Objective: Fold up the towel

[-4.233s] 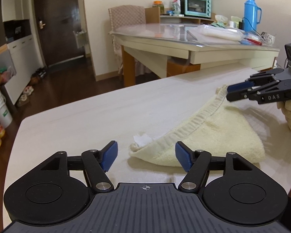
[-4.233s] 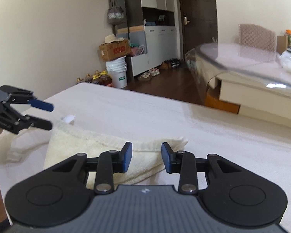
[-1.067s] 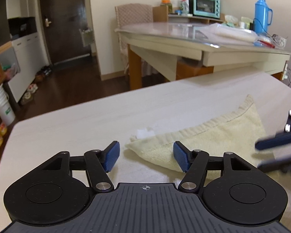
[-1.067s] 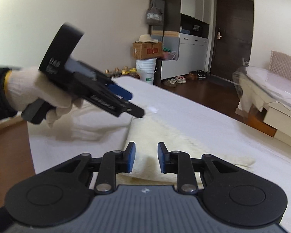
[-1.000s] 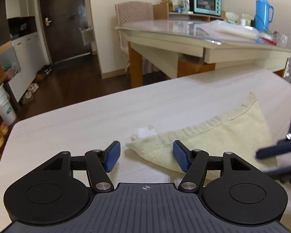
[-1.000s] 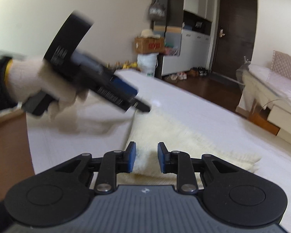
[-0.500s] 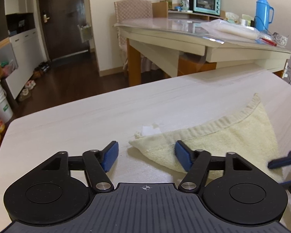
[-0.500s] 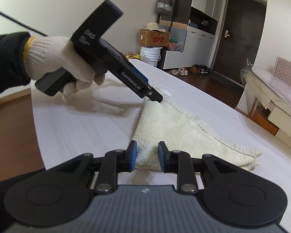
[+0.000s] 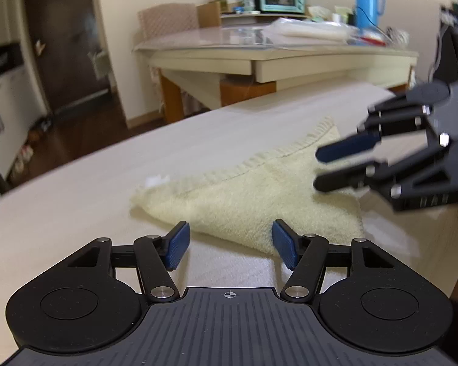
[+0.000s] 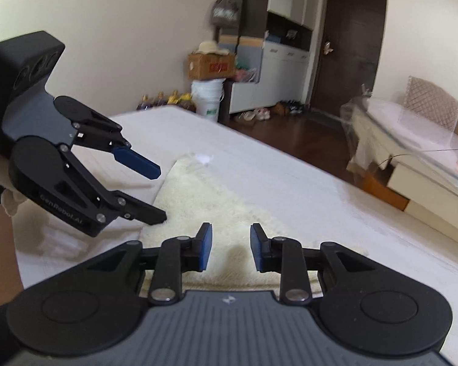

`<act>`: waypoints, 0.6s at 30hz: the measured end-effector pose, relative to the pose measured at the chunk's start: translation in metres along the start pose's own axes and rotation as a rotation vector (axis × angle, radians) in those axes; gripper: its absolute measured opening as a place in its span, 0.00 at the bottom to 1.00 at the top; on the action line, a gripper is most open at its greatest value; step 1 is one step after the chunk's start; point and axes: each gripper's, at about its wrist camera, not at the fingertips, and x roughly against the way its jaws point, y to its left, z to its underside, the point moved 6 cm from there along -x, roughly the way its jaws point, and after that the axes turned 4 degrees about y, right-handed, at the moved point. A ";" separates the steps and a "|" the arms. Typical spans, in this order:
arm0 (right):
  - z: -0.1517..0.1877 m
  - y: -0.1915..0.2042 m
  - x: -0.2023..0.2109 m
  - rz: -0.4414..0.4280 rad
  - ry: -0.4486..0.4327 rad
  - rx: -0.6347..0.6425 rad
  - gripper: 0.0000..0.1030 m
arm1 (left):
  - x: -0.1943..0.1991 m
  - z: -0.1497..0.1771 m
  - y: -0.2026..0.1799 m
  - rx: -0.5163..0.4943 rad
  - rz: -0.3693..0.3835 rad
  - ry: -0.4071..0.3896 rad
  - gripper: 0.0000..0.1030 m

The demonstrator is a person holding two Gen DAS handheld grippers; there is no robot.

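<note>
A cream towel (image 9: 253, 195), folded into a thick wedge, lies flat on the white table (image 9: 76, 189); it also shows in the right wrist view (image 10: 216, 210). My left gripper (image 9: 230, 245) is open and empty, its blue pads just short of the towel's near folded edge. My right gripper (image 10: 230, 251) is open and empty, low over the towel's other end. Each gripper shows in the other's view: the right one (image 9: 317, 169) over the towel's right corner, the left one (image 10: 161, 195) at the towel's left edge.
A small white tag (image 9: 157, 180) sticks out at the towel's far left corner. Behind stands a second table (image 9: 274, 52) with an oven, a blue thermos and bags. The wooden floor, a white bucket (image 10: 209, 99) and cabinets lie beyond the table's edge.
The right gripper has opened wider and come in over the towel's right end. The left gripper has moved along the towel's near edge, so the towel now lies between its pads.
</note>
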 end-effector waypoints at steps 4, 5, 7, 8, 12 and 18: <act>0.001 -0.002 0.003 0.006 -0.020 -0.022 0.31 | 0.015 -0.011 0.011 0.068 -0.012 -0.069 0.62; 0.001 -0.003 0.005 0.007 -0.026 -0.030 0.32 | 0.016 -0.014 0.013 0.073 -0.018 -0.076 0.62; 0.006 -0.002 0.004 -0.003 -0.002 -0.029 0.37 | 0.011 -0.015 0.013 0.048 -0.048 -0.059 0.61; 0.008 -0.001 0.003 -0.002 0.004 -0.022 0.37 | 0.006 -0.015 0.013 0.026 -0.069 -0.038 0.61; 0.008 -0.002 0.007 0.023 -0.021 -0.032 0.37 | -0.003 -0.011 0.015 0.017 -0.087 -0.012 0.64; 0.015 -0.009 0.011 0.032 -0.009 -0.037 0.40 | -0.002 -0.009 0.019 0.042 -0.084 -0.013 0.64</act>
